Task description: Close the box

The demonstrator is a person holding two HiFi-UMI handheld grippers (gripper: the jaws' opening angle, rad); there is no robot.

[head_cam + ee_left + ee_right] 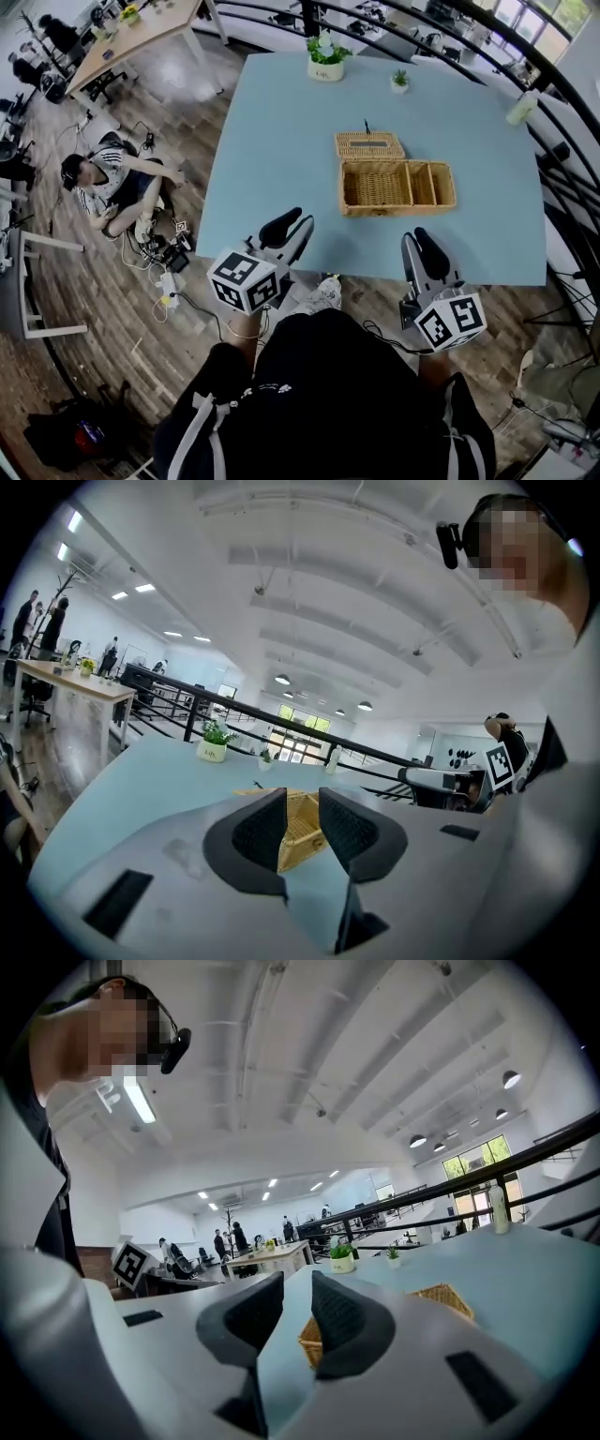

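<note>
Head view, table [281,141]: light blue; both pairs of jaws reach just over its near edge.
Head view, box [396,185]: wicker, open, with compartments inside; it lies on the table well ahead of the jaws.
Head view, lid [369,145]: flat on the table on the box's far side from the jaws, touching the box's back edge.
Head view, left gripper [292,225]: the box is ahead and to the right of its jaws, well apart from them.
Head view, right gripper [419,242]: the box is almost straight ahead of its jaws, slightly left, well apart.
Head view, plants [325,58]: two small pots far beyond the box, at the table's far edge.
Left gripper view, left gripper [302,803]: jaws apart, with a clear gap and nothing between the pads.
Left gripper view, box [302,829]: seen through the gap, straight ahead of the jaws and farther off on the table, not touched.
Right gripper view, right gripper [297,1302]: jaws apart by a narrow gap, clamping nothing.
Right gripper view, box [445,1296]: ahead of the jaws; one corner shows low in the gap, the rest shows past the right-hand jaw; no contact.
Right gripper view, plant [341,1258]: far ahead, just above the right-hand jaw's tip.
</note>
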